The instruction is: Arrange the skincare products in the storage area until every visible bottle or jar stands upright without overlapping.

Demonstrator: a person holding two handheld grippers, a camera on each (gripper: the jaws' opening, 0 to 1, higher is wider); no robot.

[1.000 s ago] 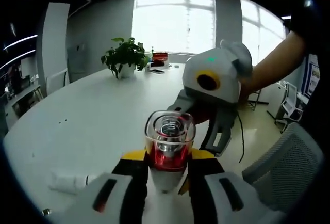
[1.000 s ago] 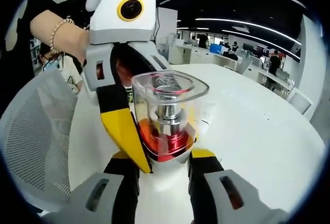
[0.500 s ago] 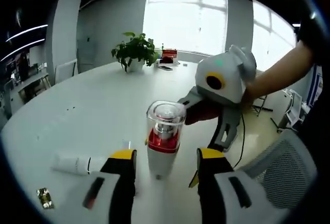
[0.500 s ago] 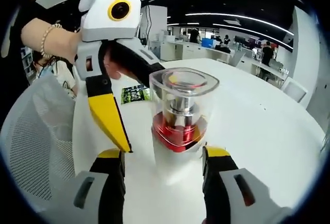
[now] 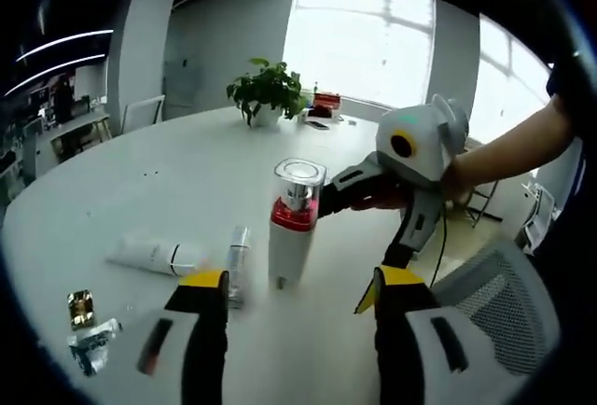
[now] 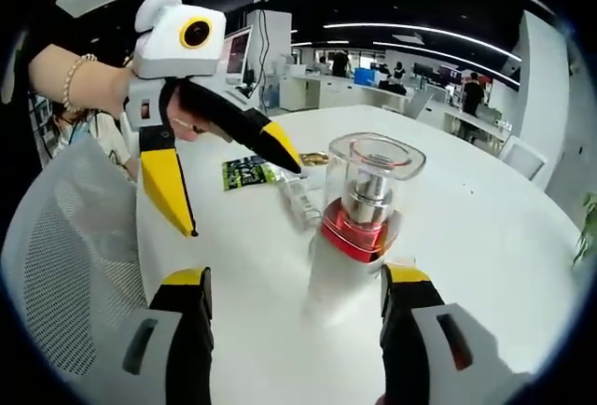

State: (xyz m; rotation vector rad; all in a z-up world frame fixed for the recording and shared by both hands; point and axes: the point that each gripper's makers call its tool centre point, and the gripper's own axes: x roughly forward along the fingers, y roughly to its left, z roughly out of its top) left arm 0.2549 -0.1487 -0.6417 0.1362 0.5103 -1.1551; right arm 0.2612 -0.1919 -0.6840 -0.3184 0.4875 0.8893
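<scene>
Stood upright on the white table [image 5: 140, 190]: a pump bottle [image 5: 292, 223] with white body, red collar and clear cap, free of both grippers. In the left gripper view, sat ahead of the left gripper [image 5: 294, 293], whose yellow-tipped jaws were spread wide with nothing between them. Just left of the bottle lay a slim clear tube [image 5: 237, 265] on its side, and beyond that a white tube [image 5: 154, 256], also lying flat. Near the left edge rested a small gold sachet [image 5: 80, 308] and a crumpled foil sachet [image 5: 90, 344]. Further off stood a potted plant [image 5: 269, 92].

In the right gripper view, rose the same pump bottle [image 6: 359, 223] between and just beyond the parted, empty jaws of the right gripper [image 6: 294, 293]. Behind it hung the left gripper [image 6: 229, 186], jaws apart, above a green packet [image 6: 244, 174].
</scene>
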